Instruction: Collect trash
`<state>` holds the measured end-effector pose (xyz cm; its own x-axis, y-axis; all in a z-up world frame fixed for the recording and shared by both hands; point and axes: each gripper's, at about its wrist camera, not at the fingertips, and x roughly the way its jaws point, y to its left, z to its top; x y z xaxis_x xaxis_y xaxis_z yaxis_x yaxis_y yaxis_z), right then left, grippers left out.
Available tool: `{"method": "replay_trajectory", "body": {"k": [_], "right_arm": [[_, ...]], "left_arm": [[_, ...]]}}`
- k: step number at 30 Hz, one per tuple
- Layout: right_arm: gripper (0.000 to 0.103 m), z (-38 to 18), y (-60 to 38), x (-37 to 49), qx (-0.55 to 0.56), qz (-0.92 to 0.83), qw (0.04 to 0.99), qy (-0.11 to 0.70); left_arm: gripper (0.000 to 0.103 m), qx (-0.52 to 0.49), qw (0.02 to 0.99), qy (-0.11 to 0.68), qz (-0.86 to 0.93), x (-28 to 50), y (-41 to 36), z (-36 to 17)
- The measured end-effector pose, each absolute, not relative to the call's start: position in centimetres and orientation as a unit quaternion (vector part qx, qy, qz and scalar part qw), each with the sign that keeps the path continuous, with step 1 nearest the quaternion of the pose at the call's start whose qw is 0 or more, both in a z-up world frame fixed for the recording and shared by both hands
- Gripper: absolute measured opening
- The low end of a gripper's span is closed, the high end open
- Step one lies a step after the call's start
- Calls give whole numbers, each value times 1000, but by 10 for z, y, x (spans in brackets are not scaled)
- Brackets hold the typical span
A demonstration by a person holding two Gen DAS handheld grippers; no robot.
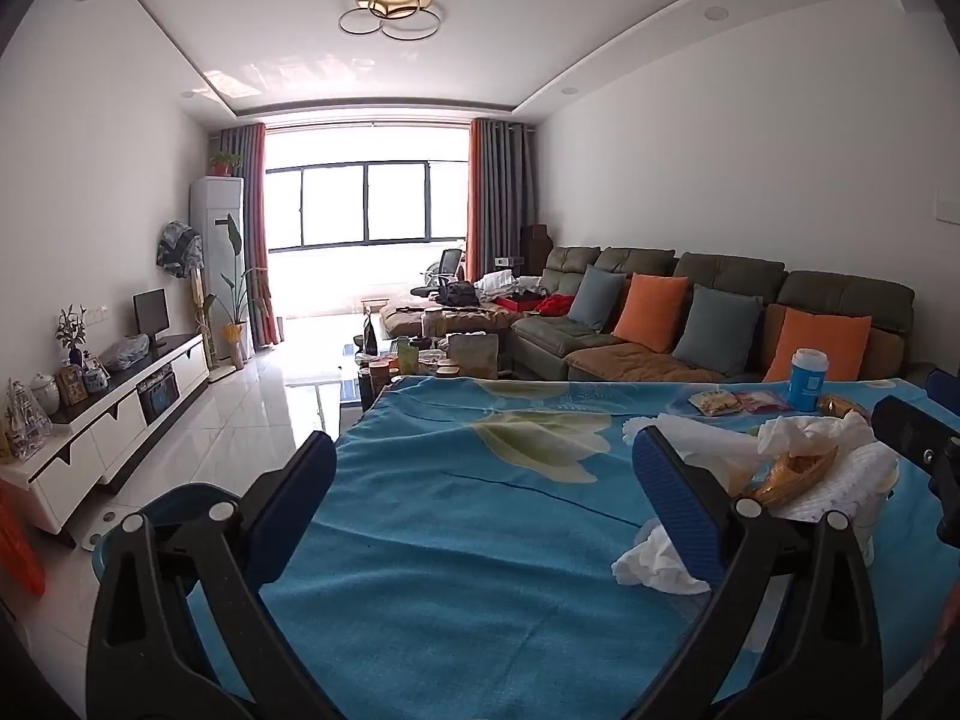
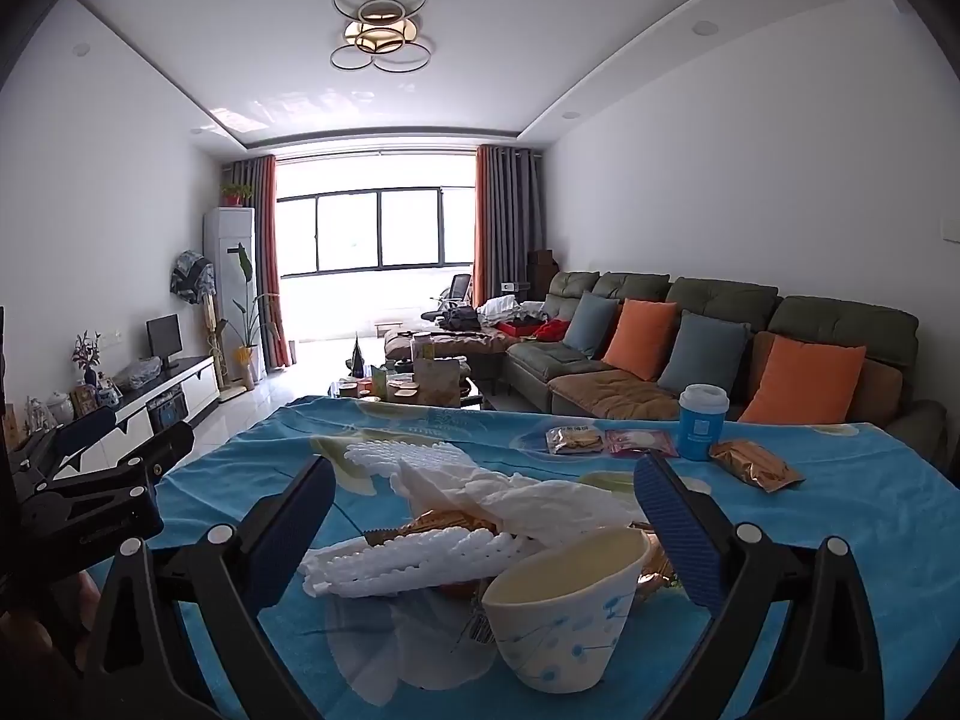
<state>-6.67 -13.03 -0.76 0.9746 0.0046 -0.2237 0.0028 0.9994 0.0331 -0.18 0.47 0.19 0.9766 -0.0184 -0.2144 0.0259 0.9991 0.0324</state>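
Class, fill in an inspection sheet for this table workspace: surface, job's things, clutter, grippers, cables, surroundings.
Surface: table under blue floral cloth.
Job's things: paper cup, foam netting, tissue, gold wrapper, two snack packets.
Clutter: blue lidded cup.
Grippers: left hand-held gripper open, empty; right hand-held gripper open around the pile, not gripping.
Cables: nothing seen.
Surroundings: sofa with cushions, TV cabinet, window.

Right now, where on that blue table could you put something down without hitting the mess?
The blue tablecloth lies bare ahead of the open left gripper, out to the far edge. It is crowded ahead of the open right gripper: paper cup, crumpled tissues, white foam net. Further back stand the blue cup and snack packets.
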Motion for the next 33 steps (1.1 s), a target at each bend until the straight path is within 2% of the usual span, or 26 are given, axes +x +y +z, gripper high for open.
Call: {"method": "replay_trajectory", "body": {"k": [33], "right_arm": [[96,-11,-128,-62,20,0,993,119]], "left_arm": [[97,7,994,108,-15,-3,6,1]]}}
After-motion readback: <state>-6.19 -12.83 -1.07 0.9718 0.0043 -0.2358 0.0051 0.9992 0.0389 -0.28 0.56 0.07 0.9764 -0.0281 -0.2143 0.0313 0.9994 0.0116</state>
